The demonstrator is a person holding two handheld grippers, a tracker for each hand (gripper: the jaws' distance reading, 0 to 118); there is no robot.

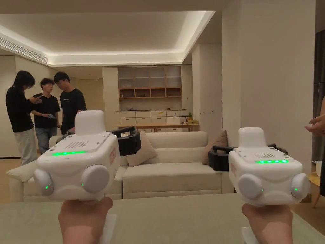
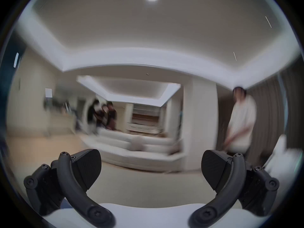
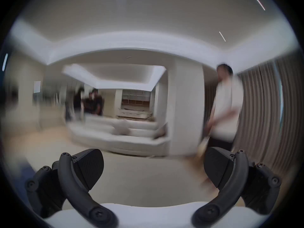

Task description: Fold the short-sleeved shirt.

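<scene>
1. Above the pale green surface (image 1: 177, 219), the left gripper (image 2: 150, 169) and the right gripper (image 3: 153, 167) are held level, side by side and well apart, each pointed at the sofa (image 1: 171, 178) across the room.
2. Both sets of jaws are spread wide, and nothing is gripped between them.
3. Where the short-sleeved shirt lies cannot be told; no garment can be made out on the surface.
4. The folding is judged not yet begun: the shirt is to be found, laid flat, and its sleeves and body folded over.
5. No container with contents can be made out near the grippers.
</scene>
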